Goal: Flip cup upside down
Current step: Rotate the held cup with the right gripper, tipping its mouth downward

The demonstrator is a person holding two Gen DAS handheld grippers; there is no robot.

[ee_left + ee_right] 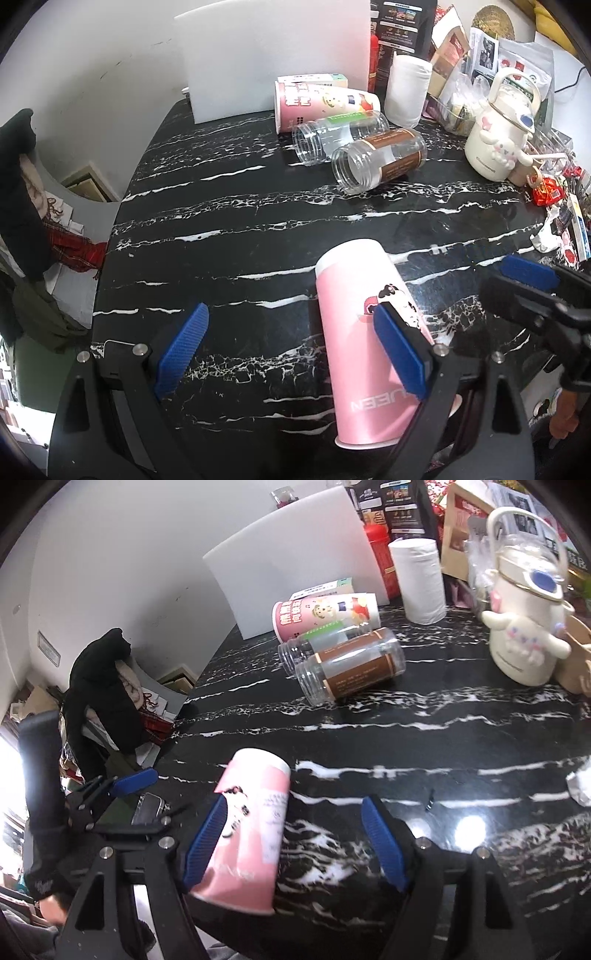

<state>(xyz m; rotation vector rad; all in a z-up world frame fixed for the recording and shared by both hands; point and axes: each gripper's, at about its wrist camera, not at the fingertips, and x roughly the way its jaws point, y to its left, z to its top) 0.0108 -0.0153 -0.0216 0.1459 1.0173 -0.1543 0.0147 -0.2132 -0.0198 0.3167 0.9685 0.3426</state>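
A pink paper cup (360,332) with a cartoon print stands upside down near the front edge of the black marble table (240,221), rim down and white base up. It also shows in the right wrist view (251,830). My left gripper (291,350) is open, and its right finger (400,354) is in front of the cup's side. My right gripper (295,842) is open, and its left finger (205,842) is beside the cup. Neither gripper holds the cup.
A second pink cup (321,103) and two clear plastic jars (376,158) lie on their sides at the back. A paper roll (406,88), a white cartoon kettle (498,133), a white board (273,55) and packets crowd the back and right. Clothes lie past the table's left edge.
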